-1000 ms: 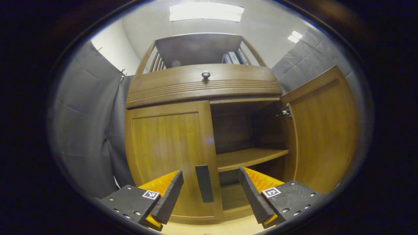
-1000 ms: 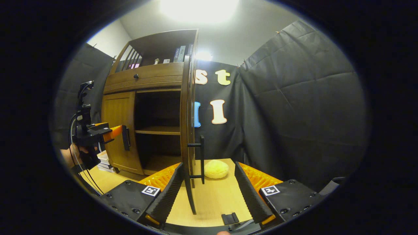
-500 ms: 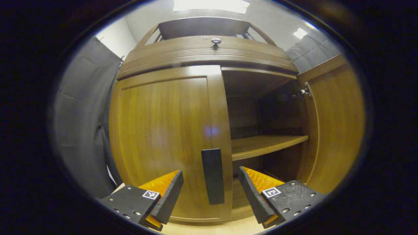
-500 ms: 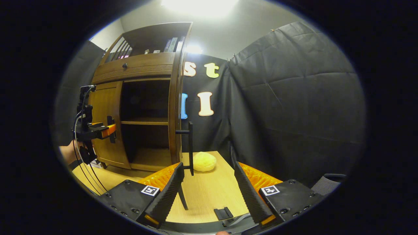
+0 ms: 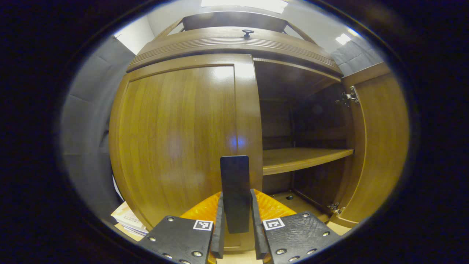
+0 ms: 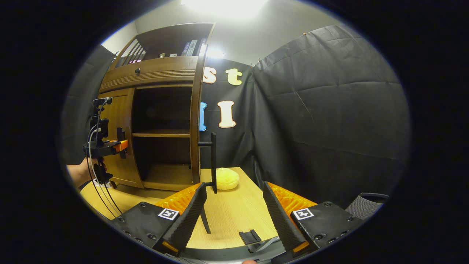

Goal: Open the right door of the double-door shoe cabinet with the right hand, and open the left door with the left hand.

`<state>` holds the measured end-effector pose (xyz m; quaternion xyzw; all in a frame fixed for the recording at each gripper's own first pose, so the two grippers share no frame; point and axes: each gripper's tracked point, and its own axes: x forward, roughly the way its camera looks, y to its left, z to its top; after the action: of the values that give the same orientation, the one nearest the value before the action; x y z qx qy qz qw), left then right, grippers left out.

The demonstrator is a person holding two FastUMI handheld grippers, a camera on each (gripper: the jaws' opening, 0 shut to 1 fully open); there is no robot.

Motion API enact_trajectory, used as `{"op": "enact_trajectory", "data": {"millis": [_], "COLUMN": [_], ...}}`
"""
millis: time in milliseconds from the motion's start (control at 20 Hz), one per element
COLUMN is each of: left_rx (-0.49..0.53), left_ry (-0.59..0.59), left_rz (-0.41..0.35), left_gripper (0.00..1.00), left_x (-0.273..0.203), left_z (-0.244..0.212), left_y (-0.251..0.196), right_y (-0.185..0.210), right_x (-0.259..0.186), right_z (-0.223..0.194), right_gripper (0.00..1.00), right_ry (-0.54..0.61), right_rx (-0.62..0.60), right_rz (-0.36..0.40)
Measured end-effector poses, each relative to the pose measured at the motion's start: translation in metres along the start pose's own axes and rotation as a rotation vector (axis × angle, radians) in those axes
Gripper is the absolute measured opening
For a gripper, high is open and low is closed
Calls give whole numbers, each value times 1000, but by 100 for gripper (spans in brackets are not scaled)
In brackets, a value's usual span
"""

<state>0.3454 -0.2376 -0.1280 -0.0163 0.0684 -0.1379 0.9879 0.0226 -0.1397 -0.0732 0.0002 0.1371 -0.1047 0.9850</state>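
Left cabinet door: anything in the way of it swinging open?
Nothing visible blocks it. The left gripper is shut on the black bar handle of the closed brown wooden left door; a paper stack lies beside its base.

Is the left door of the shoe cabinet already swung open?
No, the left door sits flush and closed, with the left tongs clamped on its handle.

In the left gripper view the left tongs point(image 5: 235, 231) cover the lower end of the left door's handle point(image 5: 235, 183), and the papers point(image 5: 129, 220) by the cabinet's foot are cut off at the edge. In the right gripper view the books point(image 6: 191, 47) on the top shelf are too small to tell apart, and the chair point(image 6: 367, 206) is cut off at the edge.
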Motion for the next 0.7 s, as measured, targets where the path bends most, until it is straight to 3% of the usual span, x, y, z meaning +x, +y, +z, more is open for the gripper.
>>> {"op": "enact_trajectory", "data": {"millis": [350,700], "left_rx": [-43,-55], "left_ry": [52,71], "left_rz": [7,44], "left_gripper": [16,17], "left_x": [-8,-50], "left_z": [-4,-2], "left_y": [0,5], "right_y": [-3,-6], "right_x": [-9,-18], "right_z": [-1,2], "right_gripper": [97,97], "right_ry": [-1,-21], "right_rx": [3,7], "right_rz": [23,93]}}
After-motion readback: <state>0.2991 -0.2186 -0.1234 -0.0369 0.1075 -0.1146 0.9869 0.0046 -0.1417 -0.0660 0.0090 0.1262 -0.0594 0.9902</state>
